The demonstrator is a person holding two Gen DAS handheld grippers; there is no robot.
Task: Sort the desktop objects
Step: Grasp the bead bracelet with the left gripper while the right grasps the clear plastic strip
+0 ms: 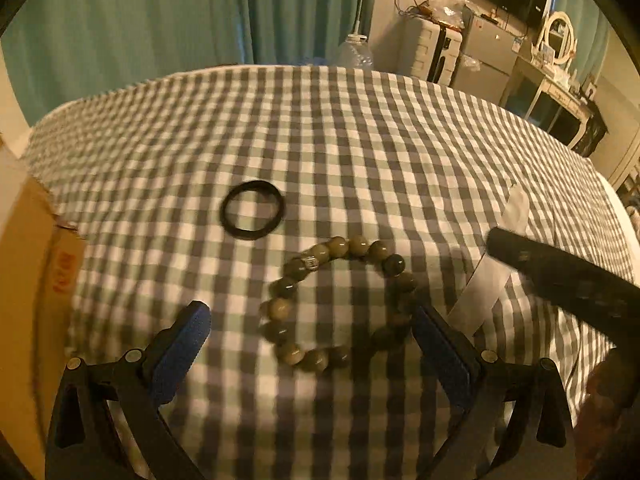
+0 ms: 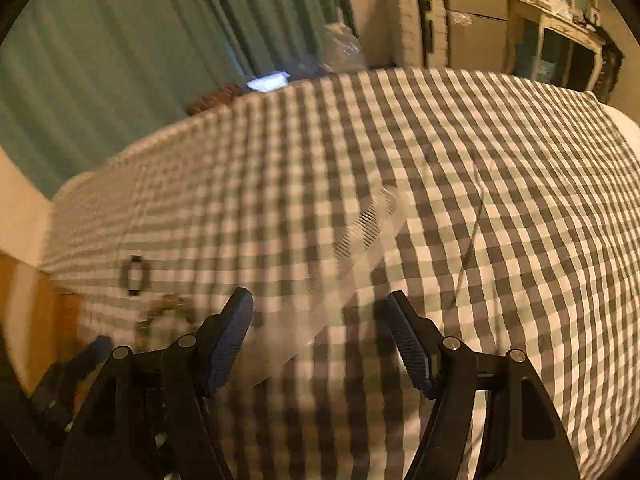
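Observation:
On the grey-and-white checked cloth (image 1: 360,120) lie a black ring (image 1: 248,235), a bracelet of olive-brown beads (image 1: 358,245) and a clear white comb (image 1: 486,284). My left gripper (image 1: 312,332) is open and hovers over the bracelet, which lies on the cloth between its blue pads and touches neither. My right gripper (image 2: 320,320) is open over the comb (image 2: 360,248), whose handle end lies under the gap, nearer the left finger. One right finger (image 1: 560,272) shows in the left wrist view, across the comb. The ring (image 2: 127,276) and the blurred bracelet (image 2: 164,312) sit far left.
A brown cardboard box (image 1: 24,280) stands at the table's left edge, also as the box (image 2: 24,308) in the right wrist view. A thin dark line (image 2: 472,240) runs over the cloth right of the comb. Beyond the far edge are teal curtains, a water bottle (image 1: 354,52) and cabinets.

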